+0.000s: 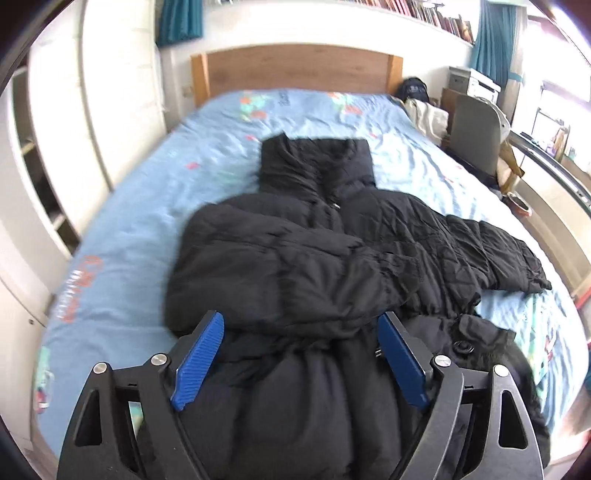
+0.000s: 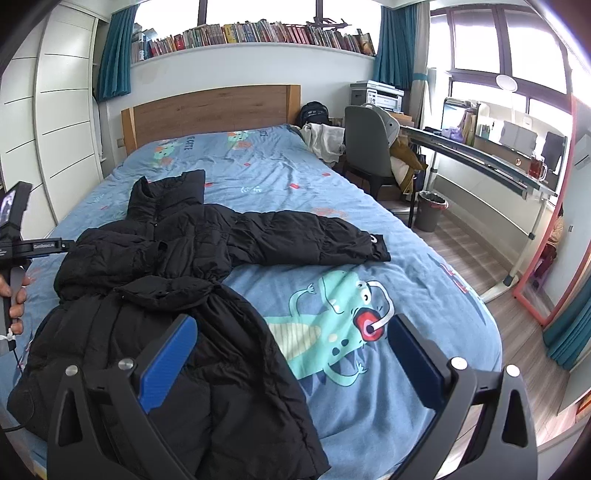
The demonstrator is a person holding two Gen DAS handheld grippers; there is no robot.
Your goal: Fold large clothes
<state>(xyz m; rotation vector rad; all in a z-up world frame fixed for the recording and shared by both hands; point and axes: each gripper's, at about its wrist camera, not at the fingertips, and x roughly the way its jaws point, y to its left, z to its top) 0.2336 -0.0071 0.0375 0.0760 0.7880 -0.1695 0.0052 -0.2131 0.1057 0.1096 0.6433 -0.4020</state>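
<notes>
The black quilted puffer coat (image 1: pixel 314 236) lies front-up in the middle of the bed's light blue cartoon-print sheet (image 1: pixel 129 229), collar toward the oak-coloured wooden headboard (image 1: pixel 295 72). Only the left wrist view shows one sleeve folded across the chest; the left gripper (image 1: pixel 301 354) with ribbed blue pads hovers over the coat's lower body, jaws spread wide with nothing pinched. Only the right wrist view shows the other sleeve (image 2: pixel 314 236) stretched flat toward the bed's window side, a teal dinosaur print (image 2: pixel 332 325) on the sheet, and a hand (image 2: pixel 14 295) gripping the left tool's handle at the frame edge. The right gripper (image 2: pixel 291 347) hangs released above the coat's hem and the dinosaur. Lettering on the sheet near the headboard is too small to read surely. Beside the bed stand a grey chair (image 2: pixel 365 144), a long desk (image 2: pixel 480 155), a grey bin (image 2: pixel 430 210) and a shelf of books (image 2: pixel 258 35).
</notes>
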